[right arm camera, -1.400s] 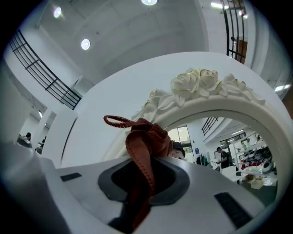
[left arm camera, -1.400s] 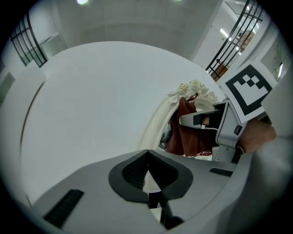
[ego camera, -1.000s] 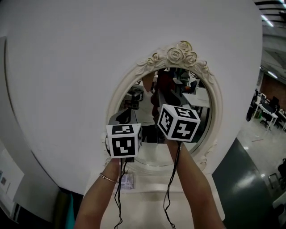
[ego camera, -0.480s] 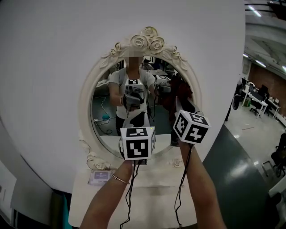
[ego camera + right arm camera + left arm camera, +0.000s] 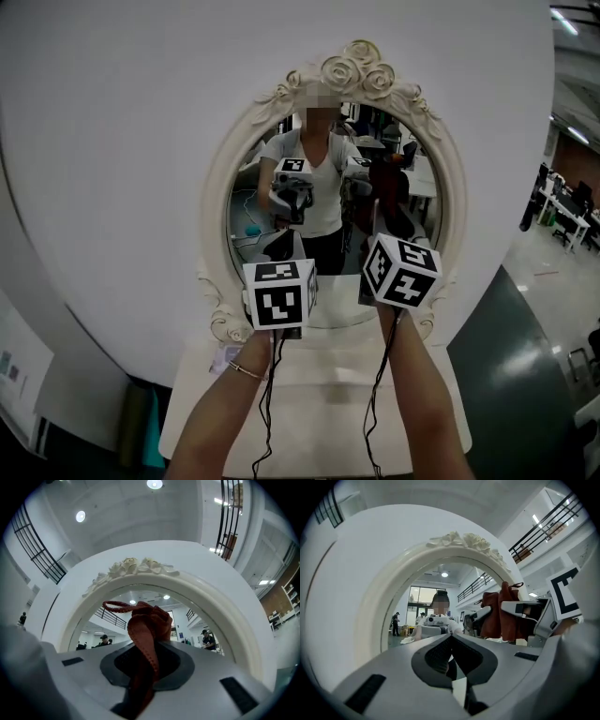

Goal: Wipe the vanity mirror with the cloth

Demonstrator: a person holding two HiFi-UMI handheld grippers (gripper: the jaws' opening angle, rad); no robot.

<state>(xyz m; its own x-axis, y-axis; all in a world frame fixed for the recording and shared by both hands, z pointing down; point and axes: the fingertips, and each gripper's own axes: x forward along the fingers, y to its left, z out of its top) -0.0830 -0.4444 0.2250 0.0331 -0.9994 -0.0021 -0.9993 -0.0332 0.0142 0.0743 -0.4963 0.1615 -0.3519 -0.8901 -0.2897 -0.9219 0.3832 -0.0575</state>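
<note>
The oval vanity mirror [image 5: 323, 169] in its white rose-topped frame [image 5: 356, 70] stands on a white table, filling both gripper views [image 5: 440, 588] [image 5: 154, 597]. My right gripper [image 5: 377, 234] is raised before the lower right of the glass and is shut on a dark red cloth [image 5: 386, 197]. That cloth [image 5: 147, 625] bunches up out of the closed jaws of the right gripper [image 5: 145, 646]. My left gripper [image 5: 281, 246] is held at the lower middle of the glass. Its jaws meet with nothing between them in the left gripper view [image 5: 451, 641], where the cloth [image 5: 504, 609] shows at right.
A large white round panel [image 5: 141, 141] backs the mirror. The white tabletop [image 5: 319, 403] lies under my forearms, with a small packet [image 5: 228, 357] near its left back corner. Dark floor [image 5: 516, 375] and office desks lie off to the right.
The head view has swung, so the mirror now sits centred and square-on. Both grippers stay raised before its lower part, the right one holding the cloth throughout.
</note>
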